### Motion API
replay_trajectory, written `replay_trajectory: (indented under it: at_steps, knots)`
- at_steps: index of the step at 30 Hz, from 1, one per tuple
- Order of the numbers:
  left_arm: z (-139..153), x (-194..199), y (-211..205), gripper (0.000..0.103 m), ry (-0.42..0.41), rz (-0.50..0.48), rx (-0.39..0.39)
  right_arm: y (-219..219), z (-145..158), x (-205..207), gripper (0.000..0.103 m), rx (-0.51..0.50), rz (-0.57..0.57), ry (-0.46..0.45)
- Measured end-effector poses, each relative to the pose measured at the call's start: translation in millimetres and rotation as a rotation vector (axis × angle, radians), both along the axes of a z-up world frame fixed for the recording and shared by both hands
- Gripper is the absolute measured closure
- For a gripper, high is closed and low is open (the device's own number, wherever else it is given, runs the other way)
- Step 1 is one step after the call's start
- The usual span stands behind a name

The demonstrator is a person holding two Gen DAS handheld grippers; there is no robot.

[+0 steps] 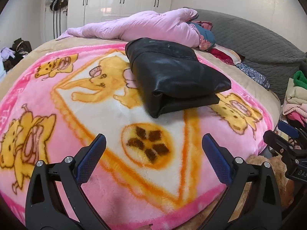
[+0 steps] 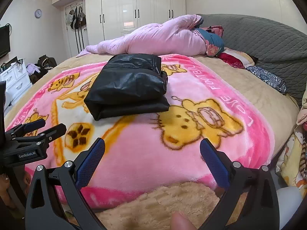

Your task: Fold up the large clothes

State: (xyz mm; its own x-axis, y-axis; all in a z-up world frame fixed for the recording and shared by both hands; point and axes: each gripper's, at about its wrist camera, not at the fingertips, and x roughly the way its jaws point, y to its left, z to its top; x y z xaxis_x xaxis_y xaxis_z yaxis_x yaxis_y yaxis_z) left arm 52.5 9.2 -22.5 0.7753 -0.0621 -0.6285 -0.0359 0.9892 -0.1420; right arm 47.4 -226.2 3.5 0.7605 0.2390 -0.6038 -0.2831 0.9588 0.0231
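On the pink cartoon blanket (image 2: pixel 145 153) lies a folded black leather garment (image 2: pixel 126 88) — left gripper (image 1: pixel 153 145) and right gripper (image 2: pixel 152 149) both gape wide, empty.

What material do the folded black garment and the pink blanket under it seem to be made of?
Black garment: probably leather or imitation leather; the surface is smooth, with a soft sheen and fine creases. Which of the two cannot be told.
Pink blanket: plush fleece, likely synthetic; its short fuzzy pile blurs the printed cartoon outlines.

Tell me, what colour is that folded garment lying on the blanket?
Black and shiny, like leather: the folded garment shows best in the right wrist view.
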Motion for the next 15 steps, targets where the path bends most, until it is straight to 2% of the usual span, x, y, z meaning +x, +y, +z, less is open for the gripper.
replay_trajectory:
  at_steps: [15]
  knots:
    - [8.7,-6.6,2.9,0.009,-0.020,0.012,0.015,4.3,7.6,-6.8,0.004,0.009,-0.003,-0.016]
